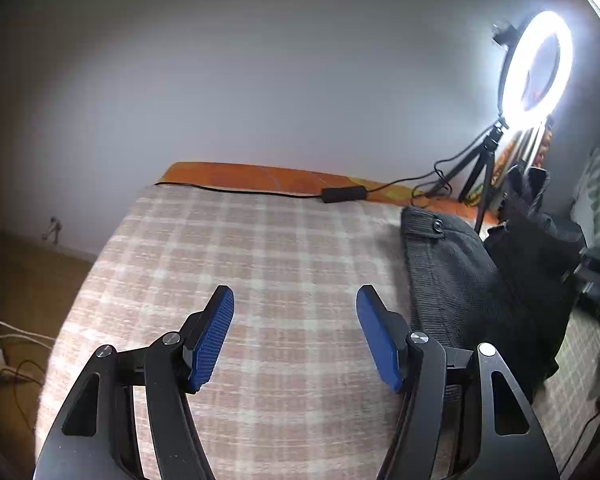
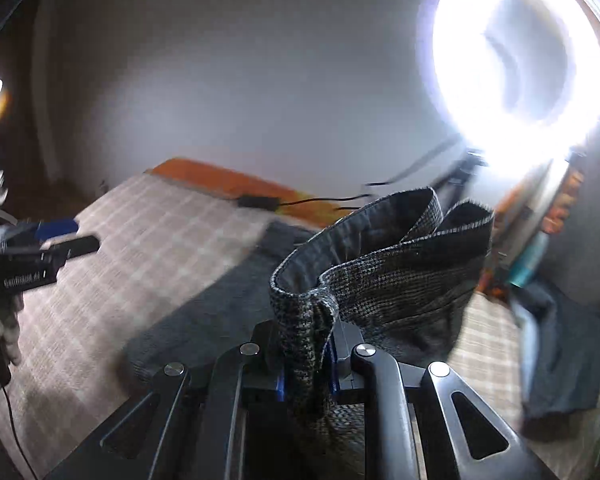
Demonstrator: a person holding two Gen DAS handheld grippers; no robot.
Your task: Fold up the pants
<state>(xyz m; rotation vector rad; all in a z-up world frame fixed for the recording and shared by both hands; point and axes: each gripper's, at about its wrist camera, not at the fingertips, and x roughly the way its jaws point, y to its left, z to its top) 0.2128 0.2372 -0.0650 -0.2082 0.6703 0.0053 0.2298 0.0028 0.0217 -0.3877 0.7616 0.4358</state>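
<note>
Dark grey woven pants [image 1: 452, 276] lie on the checked bed cover [image 1: 260, 260], with the waistband and a button toward the far end. My left gripper [image 1: 296, 320] is open and empty, hovering over the bare cover to the left of the pants. My right gripper [image 2: 306, 354] is shut on the pants' leg-hem end [image 2: 380, 264] and holds it lifted, the cuffs standing up above the fingers. The rest of the pants [image 2: 220, 280] trails on the bed below. The left gripper [image 2: 56, 236] shows at the left edge of the right wrist view.
A lit ring light [image 1: 536, 66] on a small tripod [image 1: 480, 164] stands at the far right of the bed. Its cable and black inline box [image 1: 344, 194] run along the orange far edge [image 1: 240, 174]. Other clothes [image 2: 560, 352] lie at the right. The floor [image 1: 24, 280] drops off left.
</note>
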